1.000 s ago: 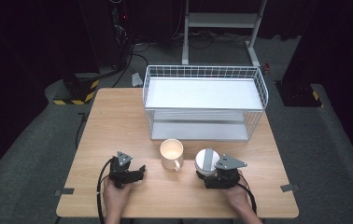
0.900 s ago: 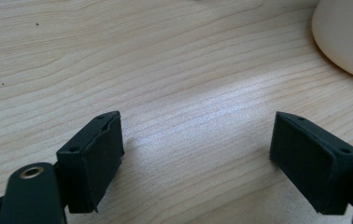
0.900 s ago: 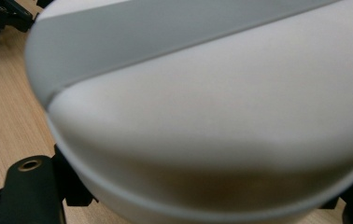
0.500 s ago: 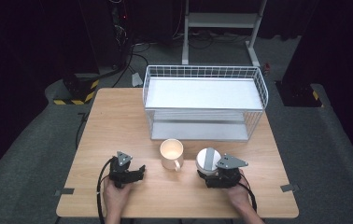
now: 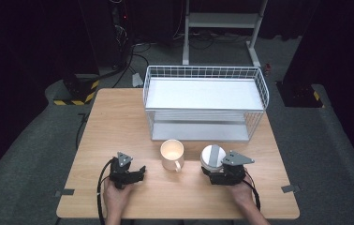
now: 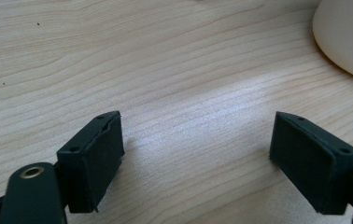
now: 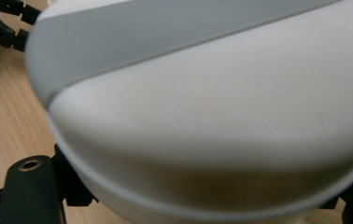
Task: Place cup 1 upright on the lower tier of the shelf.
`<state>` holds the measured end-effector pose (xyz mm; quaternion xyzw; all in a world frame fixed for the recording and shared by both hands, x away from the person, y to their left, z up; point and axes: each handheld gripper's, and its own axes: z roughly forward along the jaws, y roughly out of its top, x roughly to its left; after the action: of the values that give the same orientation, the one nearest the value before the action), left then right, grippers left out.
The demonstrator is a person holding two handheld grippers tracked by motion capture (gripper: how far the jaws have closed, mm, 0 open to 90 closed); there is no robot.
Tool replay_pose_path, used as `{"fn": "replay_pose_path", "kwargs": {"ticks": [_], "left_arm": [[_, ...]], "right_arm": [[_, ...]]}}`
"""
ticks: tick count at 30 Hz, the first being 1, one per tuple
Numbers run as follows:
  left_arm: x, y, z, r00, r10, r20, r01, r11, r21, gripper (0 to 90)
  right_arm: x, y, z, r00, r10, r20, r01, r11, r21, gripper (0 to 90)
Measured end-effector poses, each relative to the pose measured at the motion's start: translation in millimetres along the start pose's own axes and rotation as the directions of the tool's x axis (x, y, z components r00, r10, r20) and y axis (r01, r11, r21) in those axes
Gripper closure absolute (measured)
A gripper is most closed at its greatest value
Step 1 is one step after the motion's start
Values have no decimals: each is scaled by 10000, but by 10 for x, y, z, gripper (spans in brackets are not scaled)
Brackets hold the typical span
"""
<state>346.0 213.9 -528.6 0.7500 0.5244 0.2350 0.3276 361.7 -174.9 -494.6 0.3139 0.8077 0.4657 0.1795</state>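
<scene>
Holding white lidded container (image 5: 212,157) in right gripper (image 5: 218,169), jaws closed around it, low at table's near edge | left gripper (image 5: 136,172) open, empty, beside cream mug (image 5: 172,153) | wire rack (image 5: 254,84) shelves bare: placing not yet begun.

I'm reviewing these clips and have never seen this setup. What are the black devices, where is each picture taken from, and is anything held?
A person sits at a wooden table with a hand-held two-jaw gripper in each hand. The high view looks down from above; each gripper view looks along that gripper's own jaws. On the table stand a white wire basket, a cream mug and a white container with a grey stripe. The left gripper is open over bare wood. The right gripper has the container between its jaws; whether its pads press on it I cannot tell.
</scene>
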Motion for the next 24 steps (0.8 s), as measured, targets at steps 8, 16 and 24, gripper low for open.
{"fn": "replay_pose_path", "kwargs": {"ticks": [8,16,24], "left_arm": [[1,0,0,10000,18,-3,-18,10000,4,177],[1,0,0,10000,19,-4,-19,10000,7,177],[1,0,0,10000,18,-5,-18,10000,5,177]], "right_arm": [[-88,43,-5,9995,309,32,-309,9995,2,186],[-136,78,3,9993,383,52,-383,9993,35,186],[-231,124,0,9984,561,123,-561,9984,-17,187]]}}
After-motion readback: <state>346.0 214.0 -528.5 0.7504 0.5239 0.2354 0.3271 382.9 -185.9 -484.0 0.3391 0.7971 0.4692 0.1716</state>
